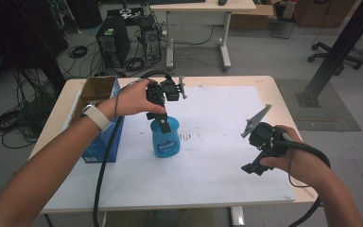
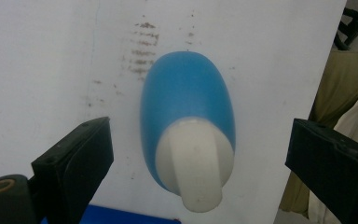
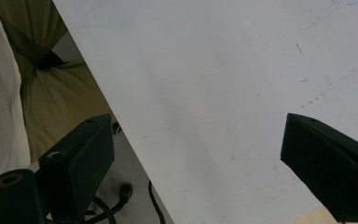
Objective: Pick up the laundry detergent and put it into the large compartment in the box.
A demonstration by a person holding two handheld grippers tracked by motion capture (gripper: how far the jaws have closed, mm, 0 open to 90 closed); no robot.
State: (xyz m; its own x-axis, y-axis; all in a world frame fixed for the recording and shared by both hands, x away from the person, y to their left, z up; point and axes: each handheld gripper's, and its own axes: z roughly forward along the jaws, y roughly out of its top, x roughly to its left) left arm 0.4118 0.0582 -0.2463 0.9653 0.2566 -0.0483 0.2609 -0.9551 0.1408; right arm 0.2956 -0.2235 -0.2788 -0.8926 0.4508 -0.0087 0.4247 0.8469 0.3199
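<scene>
The left gripper point(image 1: 163, 124) hangs directly above the blue bottle point(image 1: 166, 140), which stands upright near the centre of the white table point(image 1: 217, 161), at 3 o'clock from a cardboard box point(image 1: 97, 90); its 2 jaws stand apart on either side of the white cap point(image 2: 193, 161), a pose that appears to prepare a top-down grasp. The right gripper point(image 1: 253, 153), jaws also apart, is parked at 3 o'clock of the bottle, holding nothing. The left gripper view reveals the cap and the clearance beside it, which the high view hides behind the gripper.

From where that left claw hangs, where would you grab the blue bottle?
By the white cap, from straight above. The blue bottle stands upright on the white sheet, its narrow cap between the open jaws of the left gripper. The rounded body is wider and probably harder to clamp.
</scene>
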